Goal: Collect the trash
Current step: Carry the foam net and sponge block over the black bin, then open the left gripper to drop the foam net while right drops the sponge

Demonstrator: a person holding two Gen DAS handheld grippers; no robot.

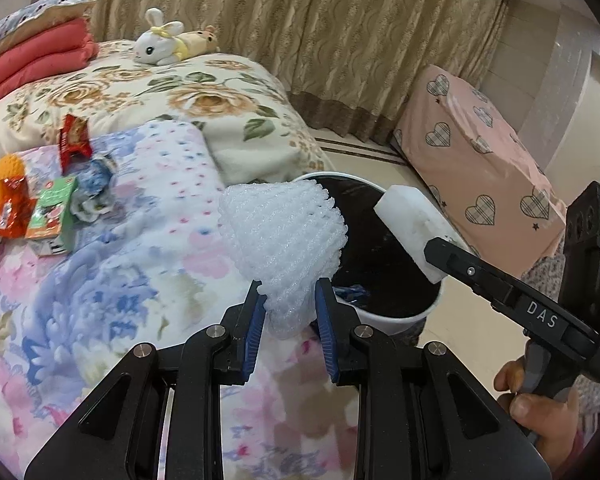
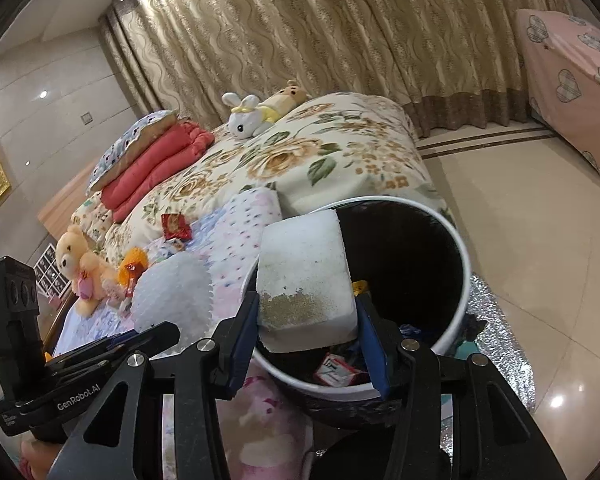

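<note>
Right gripper (image 2: 308,316) (marked "DAS") around foam block (image 2: 306,268)

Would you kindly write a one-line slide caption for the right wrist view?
Right gripper holds a white foam block over the trash bin beside the bed.

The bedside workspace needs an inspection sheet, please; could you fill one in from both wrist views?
Surface: floral bedspread, with a pastel blanket over it.
Job's things: white foam net and white foam block held near the black-lined bin; wrappers already inside.
Clutter: red wrapper, green carton, orange packet on the blanket.
Grippers: left gripper shut on the net; right gripper shut on the block.
Cables: nothing seen.
Surroundings: beige curtains, plush rabbit, pink heart-print cover.
</note>
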